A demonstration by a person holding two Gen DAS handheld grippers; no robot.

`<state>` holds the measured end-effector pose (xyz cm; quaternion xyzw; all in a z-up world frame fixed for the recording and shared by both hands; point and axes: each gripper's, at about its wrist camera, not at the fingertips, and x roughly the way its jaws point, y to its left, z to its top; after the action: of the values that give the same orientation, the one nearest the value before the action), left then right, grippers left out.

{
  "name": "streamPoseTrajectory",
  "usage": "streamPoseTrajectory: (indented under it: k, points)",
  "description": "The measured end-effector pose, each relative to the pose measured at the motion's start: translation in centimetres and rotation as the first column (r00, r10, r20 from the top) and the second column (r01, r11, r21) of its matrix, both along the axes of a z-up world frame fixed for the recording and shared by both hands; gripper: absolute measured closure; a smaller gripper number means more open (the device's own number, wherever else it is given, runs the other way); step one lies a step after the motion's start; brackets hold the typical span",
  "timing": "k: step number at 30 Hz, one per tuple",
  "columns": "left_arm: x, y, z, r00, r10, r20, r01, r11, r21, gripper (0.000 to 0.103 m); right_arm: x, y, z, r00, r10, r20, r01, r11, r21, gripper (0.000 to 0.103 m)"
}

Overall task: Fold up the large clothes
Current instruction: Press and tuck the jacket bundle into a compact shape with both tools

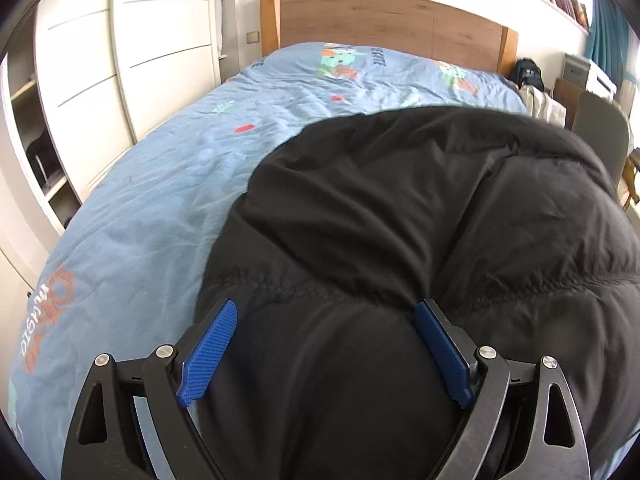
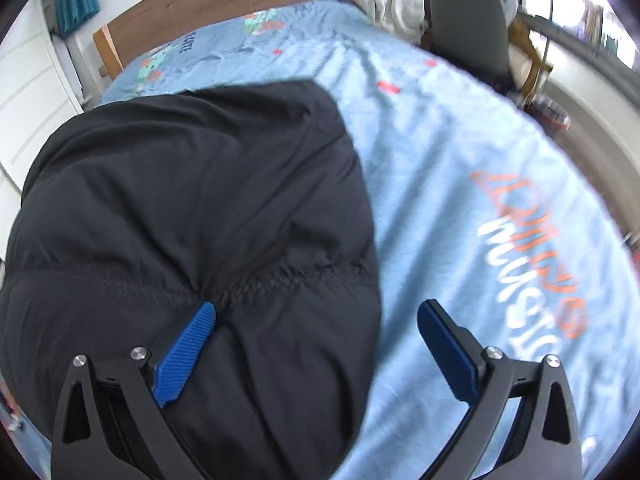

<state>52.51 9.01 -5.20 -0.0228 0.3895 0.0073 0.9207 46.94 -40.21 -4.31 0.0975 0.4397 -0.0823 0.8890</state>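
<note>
A black quilted puffer jacket (image 1: 400, 200) lies in a thick bundle on the light blue printed bed cover (image 1: 160, 184). My left gripper (image 1: 327, 306) stands wide open just over the jacket's near part. Padded cloth bulges between its blue pads (image 1: 212, 352), and I see no squeeze on it. In the right wrist view the jacket (image 2: 180, 200) fills the left half. My right gripper (image 2: 319, 306) is wide open over the jacket's right edge. Its left finger is above the cloth and its right finger is above the bed cover (image 2: 460, 160).
A wooden headboard (image 1: 380, 20) closes the far end of the bed. White wardrobe doors (image 1: 120, 60) run along the left side. A grey chair (image 2: 464, 20) and a heap of pale clothes (image 2: 392, 4) stand at the far right corner.
</note>
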Motion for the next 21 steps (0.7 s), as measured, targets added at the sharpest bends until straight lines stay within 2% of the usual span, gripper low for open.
streamPoseTrajectory:
  k: [4, 8, 11, 15, 17, 21]
  points:
    - [-1.4, 1.7, 0.1, 1.0, -0.015, 0.003, 0.015, 0.994, -0.105, 0.013, -2.2, 2.8, 2.0, 0.995, 0.072, 0.066, -0.073, 0.997, 0.022, 0.001]
    - [-3.0, 2.2, 0.1, 1.0, 0.015, 0.027, -0.011, 0.991, -0.13, 0.013, -3.3, 6.8, 2.9, 0.983, 0.141, 0.118, -0.148, 0.987, 0.06, 0.001]
    - [-3.7, 1.5, 1.5, 0.998, 0.012, 0.06, -0.004, 0.989, -0.146, 0.013, -3.2, 10.0, 3.8, 0.966, 0.202, 0.162, -0.215, 0.974, 0.065, 0.001]
    - [-1.3, -0.9, 4.1, 0.995, -0.041, 0.094, 0.053, 0.992, -0.118, 0.013, -0.8, 14.8, 6.2, 0.925, 0.306, 0.225, -0.313, 0.95, -0.004, 0.001]
    - [1.0, -2.3, 4.7, 0.994, -0.074, 0.081, 0.083, 0.99, -0.112, 0.013, 1.1, 16.7, 6.5, 0.912, 0.339, 0.229, -0.348, 0.938, -0.005, 0.001]
    - [4.7, -3.8, 1.9, 0.996, -0.091, -0.02, 0.089, 0.99, -0.107, 0.013, 3.9, 18.6, 4.5, 0.909, 0.374, 0.184, -0.377, 0.926, -0.019, 0.001]
